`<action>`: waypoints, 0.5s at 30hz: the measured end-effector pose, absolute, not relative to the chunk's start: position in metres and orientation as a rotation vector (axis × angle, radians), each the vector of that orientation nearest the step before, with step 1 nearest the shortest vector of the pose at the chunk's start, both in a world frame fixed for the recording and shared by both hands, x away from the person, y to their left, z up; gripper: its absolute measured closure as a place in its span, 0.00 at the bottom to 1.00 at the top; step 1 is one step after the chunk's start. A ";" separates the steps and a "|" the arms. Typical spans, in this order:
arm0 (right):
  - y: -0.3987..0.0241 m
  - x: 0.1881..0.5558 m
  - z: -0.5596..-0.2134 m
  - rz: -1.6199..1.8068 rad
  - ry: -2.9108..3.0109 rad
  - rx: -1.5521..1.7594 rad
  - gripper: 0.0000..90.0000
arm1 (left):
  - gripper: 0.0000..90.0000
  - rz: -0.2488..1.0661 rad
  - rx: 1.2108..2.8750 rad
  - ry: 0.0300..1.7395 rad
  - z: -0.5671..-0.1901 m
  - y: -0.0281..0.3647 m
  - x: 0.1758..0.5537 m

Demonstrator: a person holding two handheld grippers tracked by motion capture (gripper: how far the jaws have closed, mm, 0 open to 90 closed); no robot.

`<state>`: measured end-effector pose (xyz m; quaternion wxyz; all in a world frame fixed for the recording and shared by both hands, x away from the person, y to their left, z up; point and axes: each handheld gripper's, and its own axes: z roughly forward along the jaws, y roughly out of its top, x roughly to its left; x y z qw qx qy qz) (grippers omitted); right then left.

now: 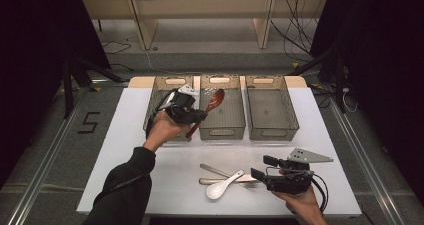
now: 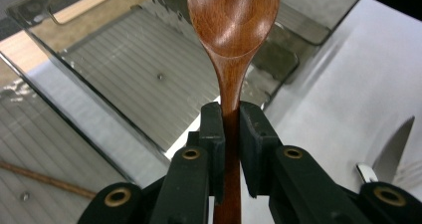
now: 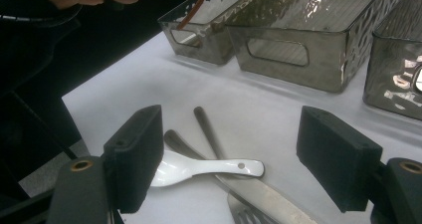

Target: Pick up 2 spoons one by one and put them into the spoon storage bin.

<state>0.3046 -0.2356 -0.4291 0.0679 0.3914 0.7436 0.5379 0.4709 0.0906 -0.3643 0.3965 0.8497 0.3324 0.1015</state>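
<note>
On the white tabletop (image 1: 150, 150), sorting is underway: left gripper (image 1: 192, 116) jaws clench the brown wooden spoon (image 1: 214, 103) over the middle grey bin (image 1: 235, 116); right gripper (image 1: 261, 167) jaws gape above the remaining white ceramic spoon (image 1: 222, 186).

A white tabletop (image 1: 150, 185) stands on grey carpeted floor (image 1: 50, 150). Beyond it, pale wooden shelving (image 1: 200, 10) has loose cables (image 1: 295, 30) trailing beneath it. Black drapes (image 1: 30, 45) darken both sides, and metal rails (image 1: 45, 160) run along the floor.
</note>
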 end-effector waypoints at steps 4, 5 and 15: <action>-0.236 0.305 -0.429 1.624 2.240 1.180 0.30 | 0.90 0.267 2.138 0.845 -0.362 0.085 0.479; -0.236 0.305 -0.429 1.622 2.240 1.178 0.30 | 0.90 0.265 2.130 0.851 -0.361 0.083 0.481; -0.237 0.305 -0.430 1.627 2.238 1.176 0.30 | 0.90 0.279 2.095 0.865 -0.361 0.069 0.498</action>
